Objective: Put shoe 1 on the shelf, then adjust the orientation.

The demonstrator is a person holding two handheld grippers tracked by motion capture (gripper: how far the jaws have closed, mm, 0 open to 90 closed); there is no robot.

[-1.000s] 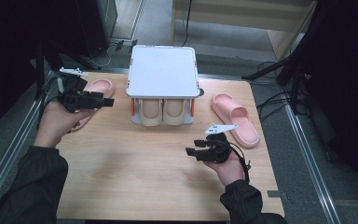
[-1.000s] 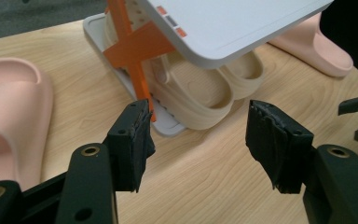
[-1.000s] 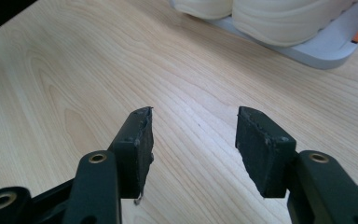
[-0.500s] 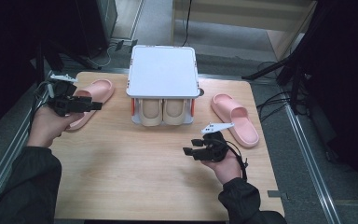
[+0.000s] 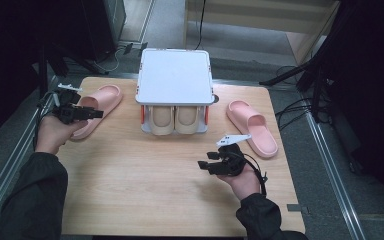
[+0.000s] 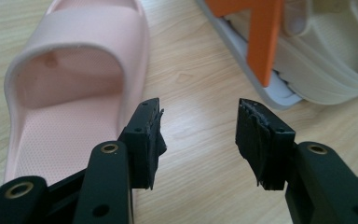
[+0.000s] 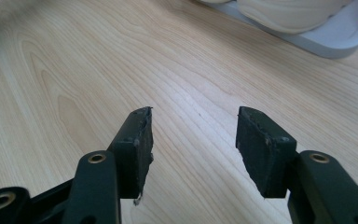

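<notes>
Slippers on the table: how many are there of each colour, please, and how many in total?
Pink slippers: 2, one on the left and one on the right.
Beige slippers: 2, side by side on the lower shelf of the rack.
Total: 4.

High overhead view; two close jaw-level views, shared wooden table (image 5: 145, 175).

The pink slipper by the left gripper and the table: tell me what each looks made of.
Pink slipper: looks like soft moulded foam or rubber, matte; one seamless piece with a fine dotted texture on the footbed.
Table: light wood or wood-look laminate, smooth satin; flowing grain lines show, but which of the two cannot be told.
</notes>
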